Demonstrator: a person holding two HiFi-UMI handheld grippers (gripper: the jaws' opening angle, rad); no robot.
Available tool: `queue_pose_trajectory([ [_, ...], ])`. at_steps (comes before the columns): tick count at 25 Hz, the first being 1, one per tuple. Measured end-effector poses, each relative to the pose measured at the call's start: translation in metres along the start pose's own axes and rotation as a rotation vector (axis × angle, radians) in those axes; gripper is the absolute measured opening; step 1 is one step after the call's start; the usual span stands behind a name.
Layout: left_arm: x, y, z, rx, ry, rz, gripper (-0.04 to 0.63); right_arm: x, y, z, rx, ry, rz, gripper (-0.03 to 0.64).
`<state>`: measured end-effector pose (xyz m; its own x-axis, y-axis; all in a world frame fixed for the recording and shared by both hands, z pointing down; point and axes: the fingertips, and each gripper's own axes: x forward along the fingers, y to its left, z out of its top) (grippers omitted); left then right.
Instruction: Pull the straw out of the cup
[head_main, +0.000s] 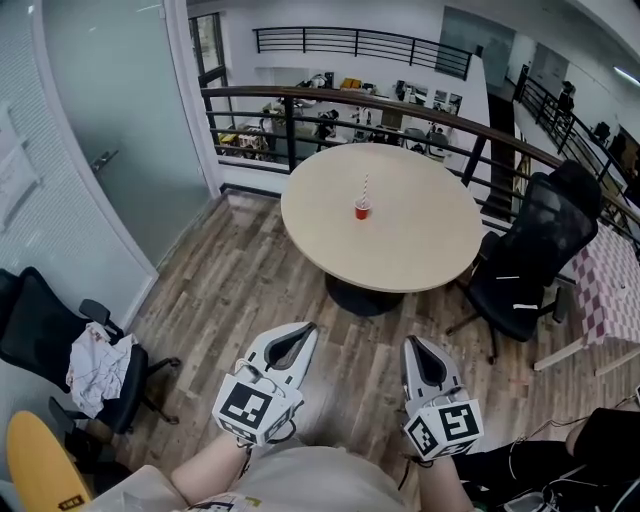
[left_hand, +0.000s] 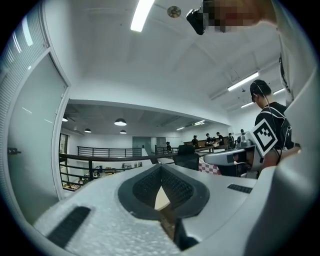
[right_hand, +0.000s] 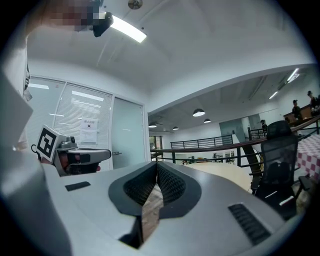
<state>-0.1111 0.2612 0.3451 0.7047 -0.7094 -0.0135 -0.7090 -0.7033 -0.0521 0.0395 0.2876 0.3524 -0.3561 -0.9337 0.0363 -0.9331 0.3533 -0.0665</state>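
So the small red cup (head_main: 362, 210) is being seen near the middle of the round beige table (head_main: 420, 250), with the red-and-white striped straw (head_main: 365, 186) standing upright in it. The left tool (head_main: 308, 327) and right tool (head_main: 410, 342) are being held low over the wood-plank floor (head_main: 250, 290), well apart from the table, both pinched closed on nothing.

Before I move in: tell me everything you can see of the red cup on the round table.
The cup is small and red; its material is too small to tell. It stands upright, mouth up, near the middle of the round pale table. A thin straw, seemingly red-and-white striped, rises almost vertically from it. Only the tabletop and the straw touch it. The left tool and right tool are well short of the table, over the wooden floor.
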Motion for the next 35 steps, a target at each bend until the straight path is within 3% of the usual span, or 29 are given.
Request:
queue_pose_trajectory([
  [20,0.001,-0.06,0.0,-0.006,-0.024,0.057,0.014,-0.05,-0.028,0.005,0.039,-0.056,0.055,0.021],
  [31,0.033,-0.073,-0.01,0.002,-0.018,0.003,0.014,-0.043,-0.044,0.002,-0.022,-0.046,0.031,0.021],
  [35,0.047,-0.064,-0.019,-0.032,-0.03,-0.001,0.014,-0.028,-0.048,-0.006,-0.043,-0.017,0.04,0.021],
])
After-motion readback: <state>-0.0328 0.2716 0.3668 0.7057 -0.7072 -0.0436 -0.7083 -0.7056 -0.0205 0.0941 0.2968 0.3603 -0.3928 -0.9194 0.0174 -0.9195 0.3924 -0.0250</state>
